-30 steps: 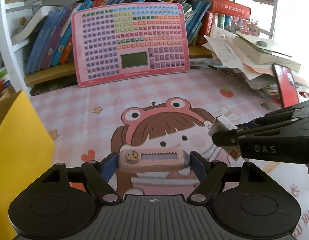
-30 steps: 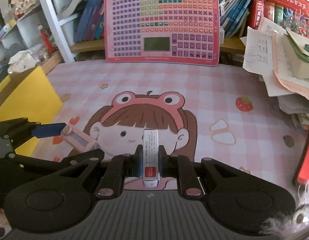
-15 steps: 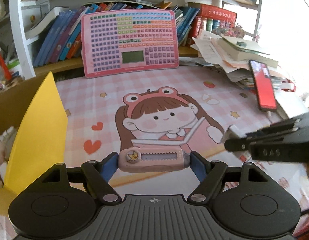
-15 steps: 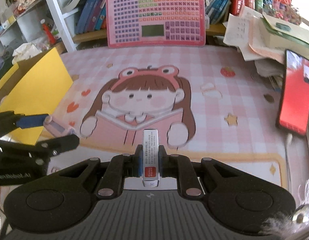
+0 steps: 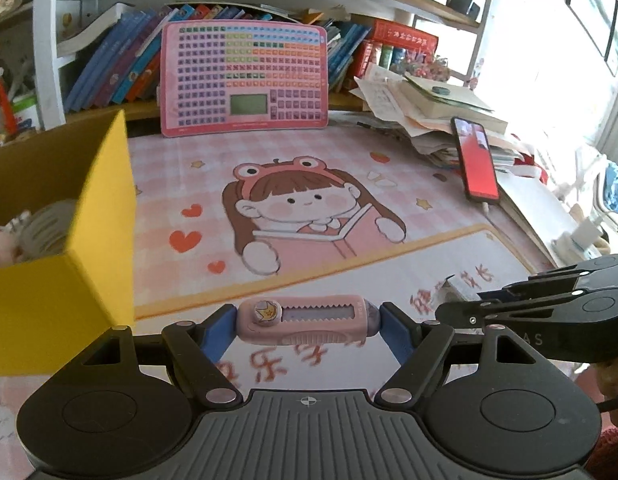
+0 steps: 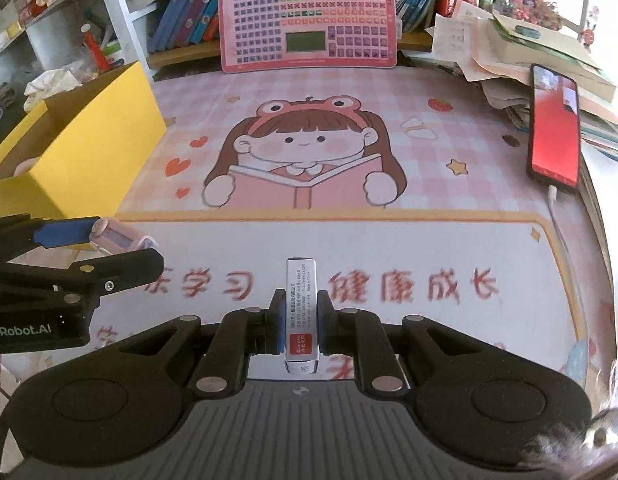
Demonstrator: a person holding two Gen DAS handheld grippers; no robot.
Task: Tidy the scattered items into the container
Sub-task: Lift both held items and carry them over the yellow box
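My left gripper is shut on a pink utility knife, held crosswise between its blue pads above the desk mat. It also shows at the left of the right wrist view. My right gripper is shut on a small white box with a red label, held lengthwise. The right gripper appears at the right of the left wrist view. The yellow cardboard box stands open at the left, with soft items inside; it also shows in the right wrist view.
A pink cartoon desk mat covers the table. A pink keyboard-like board leans against the bookshelf at the back. A red phone on a cable and a pile of papers and books lie at the right.
Both grippers have pulled back and up from the mat, each keeping its item. The yellow box has come closer on the left of both views.
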